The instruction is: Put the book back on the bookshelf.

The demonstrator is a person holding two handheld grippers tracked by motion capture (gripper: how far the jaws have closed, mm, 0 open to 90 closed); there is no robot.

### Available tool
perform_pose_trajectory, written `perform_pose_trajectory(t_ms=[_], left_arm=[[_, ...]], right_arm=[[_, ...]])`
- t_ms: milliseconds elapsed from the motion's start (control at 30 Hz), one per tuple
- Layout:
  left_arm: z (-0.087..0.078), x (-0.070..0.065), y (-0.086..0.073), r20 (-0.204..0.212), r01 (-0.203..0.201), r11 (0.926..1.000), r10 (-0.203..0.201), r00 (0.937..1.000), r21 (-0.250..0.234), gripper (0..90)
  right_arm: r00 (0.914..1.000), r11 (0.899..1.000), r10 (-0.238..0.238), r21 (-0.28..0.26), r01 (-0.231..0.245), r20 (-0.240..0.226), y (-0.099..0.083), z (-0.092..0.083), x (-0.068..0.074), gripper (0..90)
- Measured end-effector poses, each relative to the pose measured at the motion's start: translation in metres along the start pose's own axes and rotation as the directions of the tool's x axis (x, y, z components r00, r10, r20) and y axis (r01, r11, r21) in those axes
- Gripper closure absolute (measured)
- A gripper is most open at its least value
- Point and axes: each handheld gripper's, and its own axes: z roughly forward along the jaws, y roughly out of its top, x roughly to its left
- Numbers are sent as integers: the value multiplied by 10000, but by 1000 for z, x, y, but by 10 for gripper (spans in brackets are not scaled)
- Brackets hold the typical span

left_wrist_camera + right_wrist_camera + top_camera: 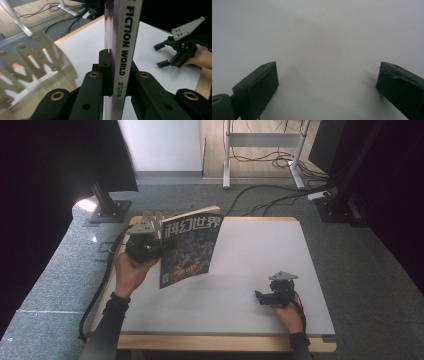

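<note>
Magazine [122, 37] clamped in left hand-held gripper [113, 72]

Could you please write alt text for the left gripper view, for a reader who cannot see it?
The left hand-held gripper is shut on the spine of a magazine printed "FICTION WORLD", held upright above the white table. Farther right, a hand holds the right hand-held gripper with its jaws open near the table edge.

This looks like a lab or recording studio. A white-topped table [260, 265] stands on grey carpet [380, 270], flanked by black curtains [45, 170] and stands, with loose cables [280, 157] trailing across a wooden floor behind.
</note>
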Motion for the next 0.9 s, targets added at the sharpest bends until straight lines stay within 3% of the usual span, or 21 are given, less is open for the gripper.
perform_pose_trajectory(t_ms=[267,467,667,900], left_arm=[[-27,13,-5,-581,447,9990,-451,9973,-84,828],[-47,22,-12,-1030,762,9969,-778,9916,-192,828],[-65,35,-21,-1362,1183,9920,-1234,9830,-447,828],[-79,52,-31,-1918,1600,9853,-1688,9668,-605,828]], right_arm=[[10000,10000,-8,-36,8,37,0,0,0,30],[10000,10000,-6,-47,6,47,0,0,1,30],[10000,10000,-10,-46,10,52,0,0,1,30],[10000,10000,-11,-53,11,56,0,0,1,30]])
